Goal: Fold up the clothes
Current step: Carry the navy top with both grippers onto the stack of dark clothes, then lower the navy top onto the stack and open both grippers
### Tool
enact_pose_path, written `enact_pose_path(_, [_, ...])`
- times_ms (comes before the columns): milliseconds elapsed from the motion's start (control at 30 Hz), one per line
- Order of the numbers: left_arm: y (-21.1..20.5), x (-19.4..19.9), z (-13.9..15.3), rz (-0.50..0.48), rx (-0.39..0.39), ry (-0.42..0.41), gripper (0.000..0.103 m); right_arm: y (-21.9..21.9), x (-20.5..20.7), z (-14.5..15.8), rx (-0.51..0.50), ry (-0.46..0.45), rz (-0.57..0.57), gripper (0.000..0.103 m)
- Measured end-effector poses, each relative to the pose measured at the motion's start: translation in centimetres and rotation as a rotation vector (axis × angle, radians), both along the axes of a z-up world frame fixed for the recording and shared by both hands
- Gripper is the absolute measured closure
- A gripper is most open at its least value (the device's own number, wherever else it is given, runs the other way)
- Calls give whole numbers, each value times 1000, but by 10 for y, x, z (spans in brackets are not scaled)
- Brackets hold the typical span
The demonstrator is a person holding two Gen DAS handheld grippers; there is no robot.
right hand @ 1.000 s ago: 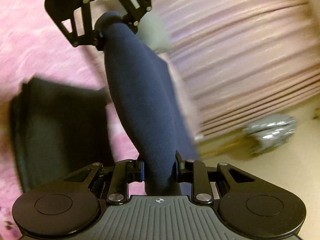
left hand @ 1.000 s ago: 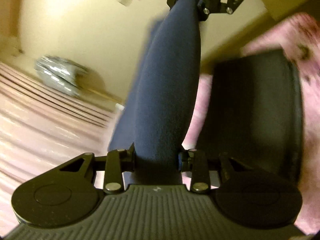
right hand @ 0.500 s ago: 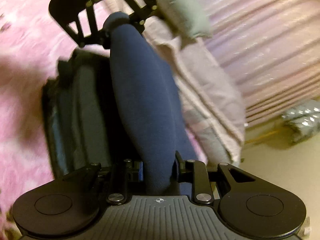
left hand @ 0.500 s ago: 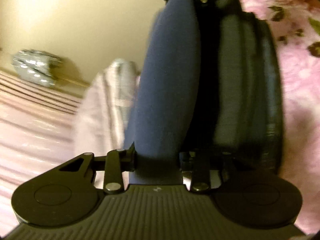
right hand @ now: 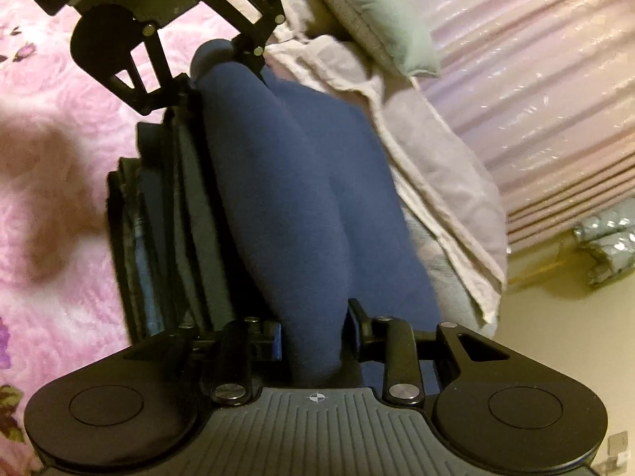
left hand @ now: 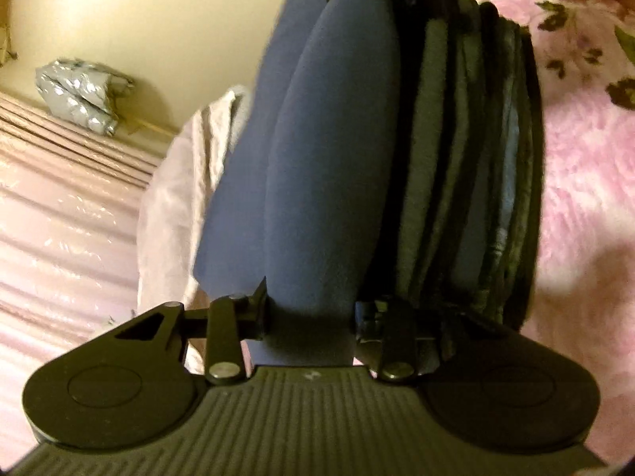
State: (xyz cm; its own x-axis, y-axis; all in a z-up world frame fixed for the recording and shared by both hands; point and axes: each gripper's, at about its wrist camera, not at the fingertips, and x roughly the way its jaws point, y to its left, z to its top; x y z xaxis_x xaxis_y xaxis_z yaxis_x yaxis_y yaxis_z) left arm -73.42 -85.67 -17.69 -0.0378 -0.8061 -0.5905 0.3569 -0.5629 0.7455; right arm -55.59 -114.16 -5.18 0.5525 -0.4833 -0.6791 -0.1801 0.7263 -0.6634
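The left gripper [left hand: 311, 309] has its jaws closed on one end of a folded navy garment [left hand: 329, 166], and the right gripper [right hand: 315, 337] has its jaws closed on the other end, so the cloth hangs stretched between the two tools. In the left wrist view the right gripper shows at the top edge, and in the right wrist view the left gripper shows at the upper left, each one pinching the far end of the same cloth.

The navy garment is directly beside a stack of dark folded clothes [left hand: 472, 182]. It seems to touch the top of this stack, but the picture is a little blurred there and I cannot be sure. The stack lies on a pink flowered blanket [left hand: 587, 166]. On the other side of the garment there is a pale folded cloth [right hand: 440, 198] and a grey-green pillow [right hand: 381, 20]. A silver crumpled bag [left hand: 81, 97] lies on the floor near the wall.
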Motion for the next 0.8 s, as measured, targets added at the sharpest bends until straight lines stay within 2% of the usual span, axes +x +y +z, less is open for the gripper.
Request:
enact_pose_path(100, [0,-1,-3,-26,-10,-18,68,-1,1,-12,-24,31,15,71])
enact_pose_path(133, [1,0,-2,-34,-13,-22,68,-1,0,-14,-32,34,14,64])
enact_pose_path(200, [4,2,2,-36,-8,-19,64,1,-3,-14,-33,40,3,59])
enact_pose_path(333, [14,9,18,-16,30,25,61,5,-18,2,38,-1,-82,59])
enact_pose_path(400, [19,14,30,12,63,75,62,4,-26,17,110,-51,-152,59])
enact_pose_path(467, [22,20,48,66,96,169,63,3,-34,32,182,-102,-221,59])
enact_pose_path(567, [16,19,73,130,105,298,63,2,-46,54,290,-177,-326,59])
enact_pose_path(667, [8,17,97,192,110,425,63,-10,-50,73,406,-323,-440,59])
enact_pose_path(733, [-5,11,99,221,130,464,63,-22,-49,71,470,-377,-505,59])
enact_pose_path(800, [-19,5,87,242,184,459,66,-35,-47,61,527,-399,-565,59])
